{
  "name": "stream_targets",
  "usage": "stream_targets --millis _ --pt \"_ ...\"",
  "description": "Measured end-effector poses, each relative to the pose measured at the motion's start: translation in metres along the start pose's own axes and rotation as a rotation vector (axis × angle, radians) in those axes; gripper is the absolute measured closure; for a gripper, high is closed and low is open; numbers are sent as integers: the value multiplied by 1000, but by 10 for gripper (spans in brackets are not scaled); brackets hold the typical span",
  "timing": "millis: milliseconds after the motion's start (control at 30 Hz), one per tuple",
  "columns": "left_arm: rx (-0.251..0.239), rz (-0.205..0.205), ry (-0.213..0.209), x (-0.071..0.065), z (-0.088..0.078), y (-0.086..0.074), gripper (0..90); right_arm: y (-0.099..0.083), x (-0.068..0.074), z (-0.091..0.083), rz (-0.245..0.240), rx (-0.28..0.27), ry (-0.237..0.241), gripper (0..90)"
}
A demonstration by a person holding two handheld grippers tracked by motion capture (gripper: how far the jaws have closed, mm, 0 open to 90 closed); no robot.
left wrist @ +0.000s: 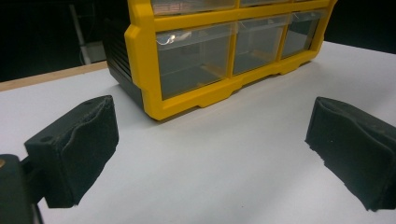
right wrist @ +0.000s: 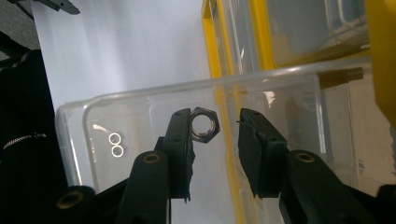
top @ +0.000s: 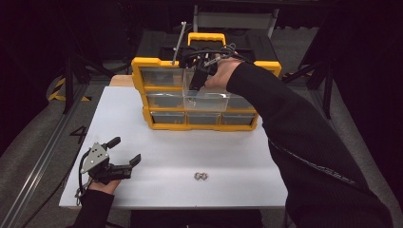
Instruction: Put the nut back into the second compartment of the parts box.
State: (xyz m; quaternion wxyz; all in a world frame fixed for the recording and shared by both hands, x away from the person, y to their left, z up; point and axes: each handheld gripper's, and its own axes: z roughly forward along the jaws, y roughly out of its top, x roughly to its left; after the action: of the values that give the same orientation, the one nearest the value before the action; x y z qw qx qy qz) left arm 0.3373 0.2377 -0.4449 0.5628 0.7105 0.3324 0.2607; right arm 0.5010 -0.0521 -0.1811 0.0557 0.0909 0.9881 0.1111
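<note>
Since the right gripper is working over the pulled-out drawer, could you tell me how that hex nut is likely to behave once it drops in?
The hex nut looks like solid metal, so probably heavy for its size and rigid. Its flat sides suggest it settles rather than rolls. The clear drawer looks smooth, so it may slide. The right gripper has a gap beside the nut, so it seems nearly free.

1. The left tool (left wrist: 205, 154) hangs low over the white desk (left wrist: 210, 177), its two black padded jaws spread wide with nothing between them.
2. Ahead stands a yellow drawer cabinet (left wrist: 140, 65), its front corner nearest.
3. Its clear drawers (left wrist: 194, 60) sit closed in a row.
4. A wooden strip (left wrist: 46, 77) lines the desk's far edge.
</note>
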Motion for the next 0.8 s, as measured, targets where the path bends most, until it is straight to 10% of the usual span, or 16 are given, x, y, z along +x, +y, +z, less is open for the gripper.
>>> stream_targets --millis 800 --pt "6 -1 -1 -1 1 0 32 -47 51 -72 38 -181 -157 277"
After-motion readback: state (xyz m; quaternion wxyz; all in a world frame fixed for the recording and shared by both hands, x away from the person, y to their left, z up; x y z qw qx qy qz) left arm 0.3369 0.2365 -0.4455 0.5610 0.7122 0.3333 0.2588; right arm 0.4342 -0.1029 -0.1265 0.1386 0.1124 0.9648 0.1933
